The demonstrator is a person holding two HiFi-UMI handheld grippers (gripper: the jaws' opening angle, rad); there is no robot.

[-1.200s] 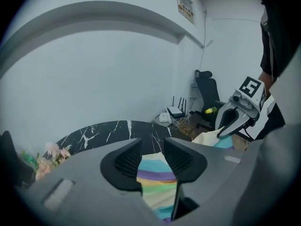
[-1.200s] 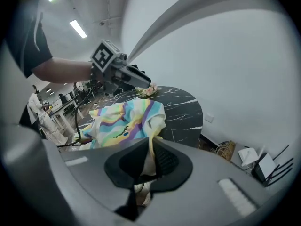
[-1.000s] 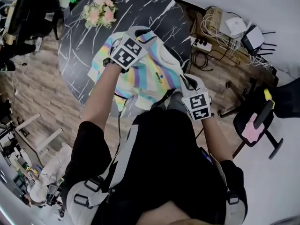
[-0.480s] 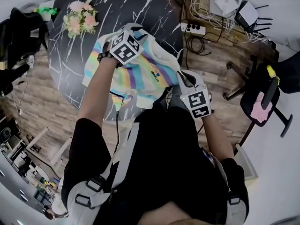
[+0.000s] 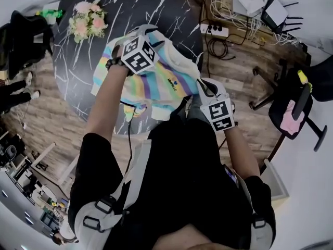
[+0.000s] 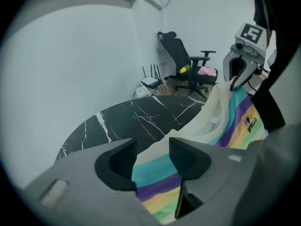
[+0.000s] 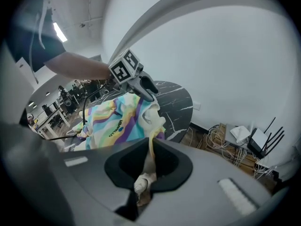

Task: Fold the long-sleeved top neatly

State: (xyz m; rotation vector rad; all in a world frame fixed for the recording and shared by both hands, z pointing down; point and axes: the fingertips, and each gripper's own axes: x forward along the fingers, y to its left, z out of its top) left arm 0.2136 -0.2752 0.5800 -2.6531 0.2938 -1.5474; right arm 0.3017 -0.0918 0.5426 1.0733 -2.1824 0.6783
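1. Black, white-veined marble tabletop (image 5: 99,30) carries the pastel rainbow-striped long-sleeved top with cream trim (image 5: 156,85), which is bunched at the near edge and partly overhangs it.
2. Left gripper (image 6: 151,150): its jaws have just been opening and stand apart. The striped cloth shows in the gap, but the pads press nothing.
3. Right gripper (image 7: 148,169) is clamped on a cream edge of the top, just off the table's rim.
4. Risk: with one side freed, a tug from the right could drag the garment off the table or undo the fold. The overhanging cloth may also slump.
5. Writing: small dark print (image 5: 173,85) on the chest seems to end "ELLO"; the rest is too small to read.
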